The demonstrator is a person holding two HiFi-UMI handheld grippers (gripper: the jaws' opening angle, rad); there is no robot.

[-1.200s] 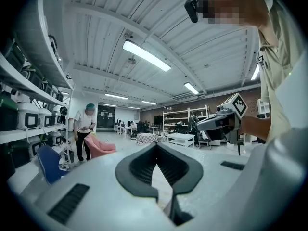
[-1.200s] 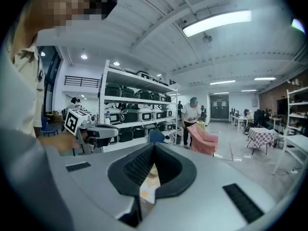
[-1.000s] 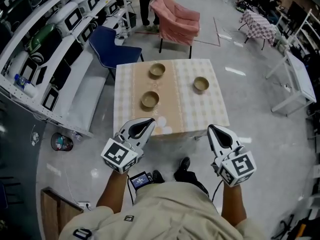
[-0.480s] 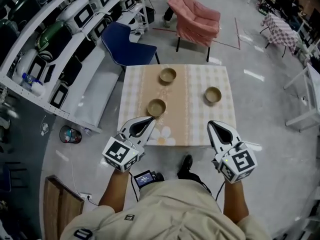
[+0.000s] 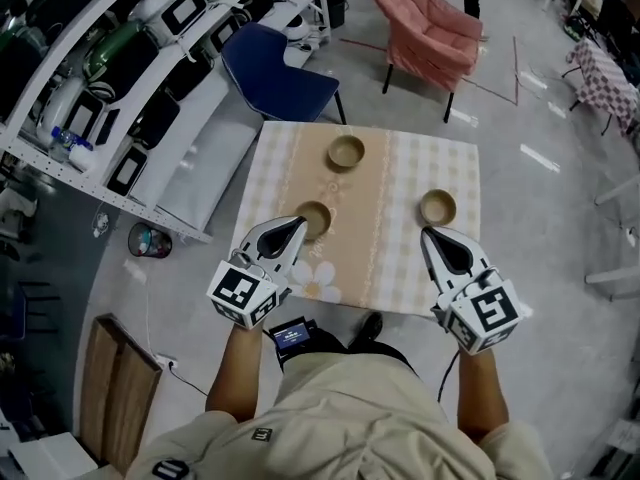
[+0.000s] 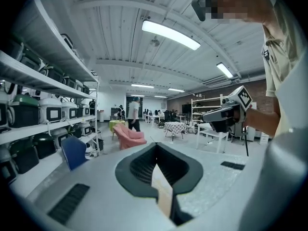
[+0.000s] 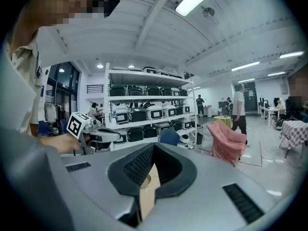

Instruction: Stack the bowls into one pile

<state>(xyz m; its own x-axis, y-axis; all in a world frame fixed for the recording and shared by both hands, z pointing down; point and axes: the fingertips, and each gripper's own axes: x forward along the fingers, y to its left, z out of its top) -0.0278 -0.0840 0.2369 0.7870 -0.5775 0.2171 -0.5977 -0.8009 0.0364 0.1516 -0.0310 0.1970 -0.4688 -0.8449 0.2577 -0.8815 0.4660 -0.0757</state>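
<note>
Your three bowls sit apart on the checked bench (image 5: 400, 263): far bowl (image 5: 346, 151), near-left bowl (image 5: 316, 218), right bowl (image 5: 437, 207). Your left tool (image 5: 292, 228) and right tool (image 5: 431, 238) hover over the near edge, jaws closed, empty. A blue chair (image 5: 275, 73) and a pink armchair (image 5: 430, 33) stand beyond, and shelves (image 5: 100, 78) line the left.

Desk (image 5: 390, 268) surface open between the three bowls (image 5: 346, 151), all well apart. Blue chair (image 5: 275, 78) stands just beyond far-left corner; near edge free.
</note>
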